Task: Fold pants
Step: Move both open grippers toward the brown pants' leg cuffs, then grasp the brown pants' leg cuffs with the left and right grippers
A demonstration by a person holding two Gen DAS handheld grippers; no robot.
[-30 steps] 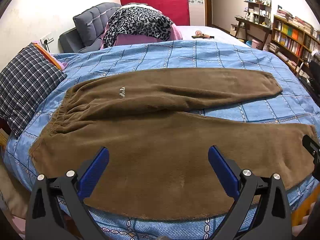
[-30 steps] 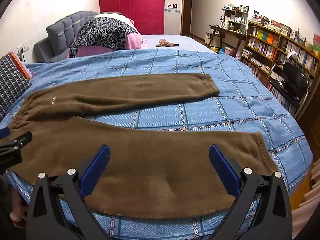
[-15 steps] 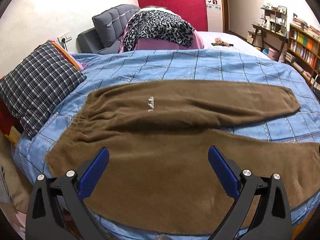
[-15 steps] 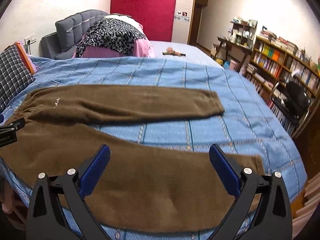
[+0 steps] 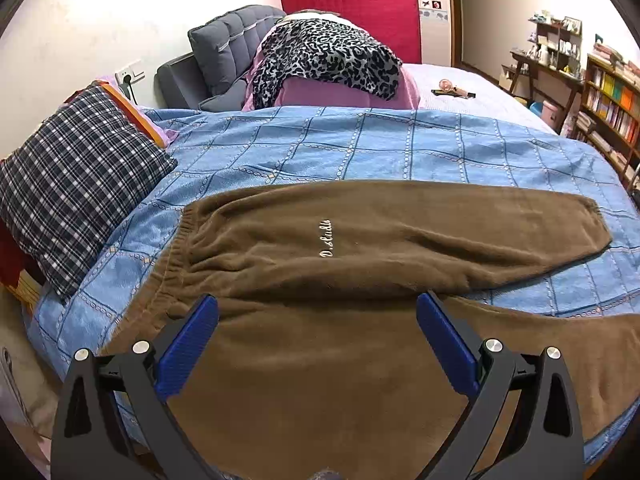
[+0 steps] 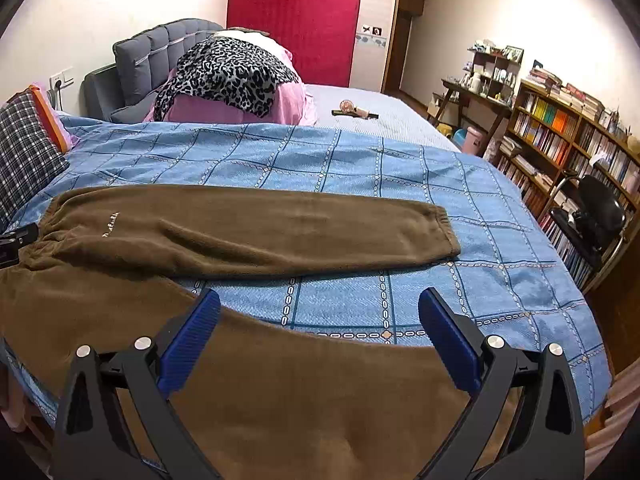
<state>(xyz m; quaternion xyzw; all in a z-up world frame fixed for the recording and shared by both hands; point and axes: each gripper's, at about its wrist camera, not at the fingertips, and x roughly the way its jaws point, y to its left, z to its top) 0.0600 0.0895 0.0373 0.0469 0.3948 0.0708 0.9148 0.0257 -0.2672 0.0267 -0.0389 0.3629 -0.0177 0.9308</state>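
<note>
Brown fleece pants [image 5: 360,248] lie flat on the blue checked bedspread [image 5: 360,148], waistband to the left, legs spread apart to the right. White lettering marks the far leg. My left gripper [image 5: 318,320] hovers open over the near hip area, close to the crotch. My right gripper [image 6: 318,320] is open above the near leg [image 6: 280,380], its blue pads [image 6: 448,340] straddling the leg's far edge. The far leg's cuff [image 6: 444,228] lies right of centre. The left gripper's tip [image 6: 16,240] shows at the waistband in the right wrist view.
A plaid pillow [image 5: 72,184] lies at the left by the waistband. A leopard-print cloth on pink bedding [image 5: 324,60] is heaped at the grey headboard. Bookshelves [image 6: 560,140] and a black chair [image 6: 596,216] stand right of the bed. The near bed edge runs under both grippers.
Both grippers have moved lower and forward over the pants, so the far leg now sits closer. The left gripper has shifted left toward the waistband. The pants have not moved.
</note>
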